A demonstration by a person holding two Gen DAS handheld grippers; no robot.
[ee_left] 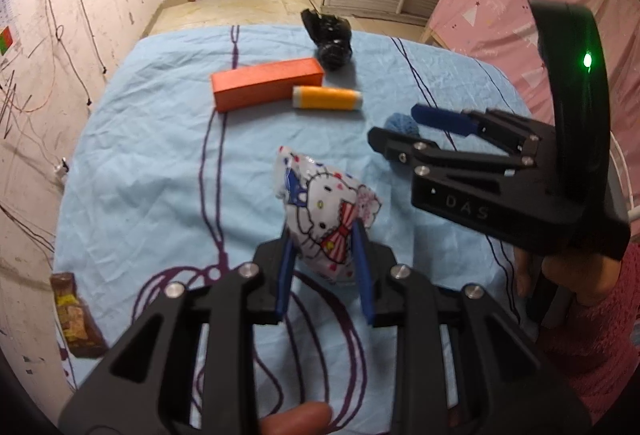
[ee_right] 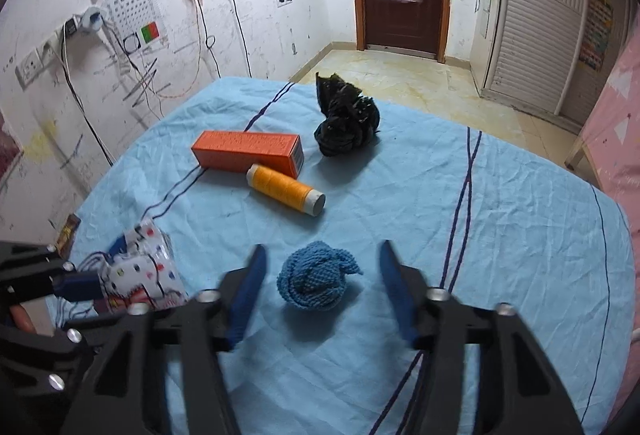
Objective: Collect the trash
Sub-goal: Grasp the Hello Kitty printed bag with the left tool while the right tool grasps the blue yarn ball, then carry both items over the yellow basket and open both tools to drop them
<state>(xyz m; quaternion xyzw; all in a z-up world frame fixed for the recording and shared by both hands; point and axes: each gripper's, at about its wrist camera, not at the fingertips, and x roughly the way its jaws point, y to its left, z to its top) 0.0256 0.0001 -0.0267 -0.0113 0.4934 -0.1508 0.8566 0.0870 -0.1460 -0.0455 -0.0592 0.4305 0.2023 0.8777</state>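
Two obstacles nr wrapper (ee_left: 326, 219): box (ee_left: 267, 83), spool (ee_left: 327, 98)

A: What is lying at the far end of the bed (ee_right: 520, 235)?

B: The crumpled bag (ee_right: 346, 119) is sitting farthest back. The box (ee_right: 248, 151) is lying just to its left and nearer, with the thread spool (ee_right: 286, 189) lying just before the box.

A: And nearer the cameras?

B: The knitted ball (ee_right: 314, 277) is resting on the sheet between the fingers of the right tool (ee_right: 320, 287), apart from both. The printed packet (ee_left: 324, 211) is standing to its left, between the fingers of the left tool (ee_left: 324, 263). A snack wrapper (ee_left: 74, 311) is lying at the bed's left edge, well apart from the rest.
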